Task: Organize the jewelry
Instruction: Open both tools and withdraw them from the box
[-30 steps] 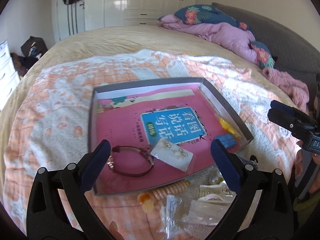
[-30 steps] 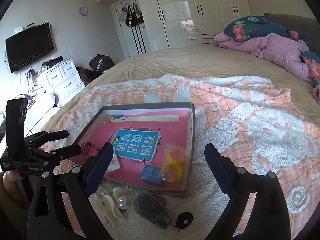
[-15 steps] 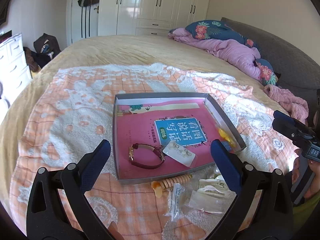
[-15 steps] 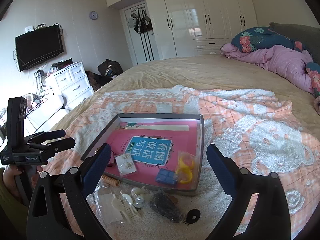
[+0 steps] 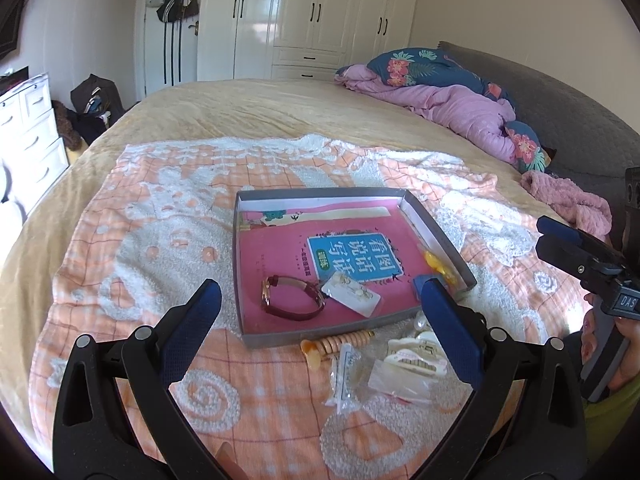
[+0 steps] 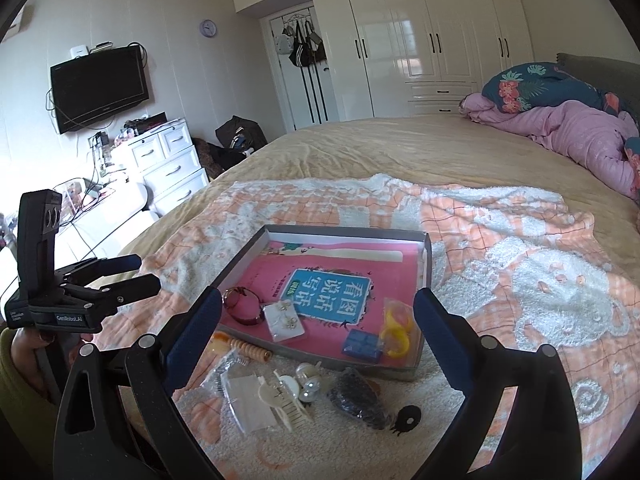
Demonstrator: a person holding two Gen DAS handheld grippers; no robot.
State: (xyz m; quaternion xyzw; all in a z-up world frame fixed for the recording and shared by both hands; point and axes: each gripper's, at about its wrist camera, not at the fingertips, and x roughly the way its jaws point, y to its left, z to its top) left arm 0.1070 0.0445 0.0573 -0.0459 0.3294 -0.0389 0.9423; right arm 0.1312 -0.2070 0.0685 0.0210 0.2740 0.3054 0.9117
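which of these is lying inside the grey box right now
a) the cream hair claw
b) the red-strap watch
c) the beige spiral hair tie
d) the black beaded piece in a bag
b: the red-strap watch lies on the pink book inside the grey box, next to the earring card, while the cream hair claw, the beige spiral hair tie and the bagged black beaded piece all sit on the blanket in front of the box.

This was a home bedroom: a wide tan-covered bed (image 6: 400,152) filled the middle, glossy white wardrobes (image 6: 420,32) stood behind, and a black wall-mounted television (image 6: 98,86) hung upper left.
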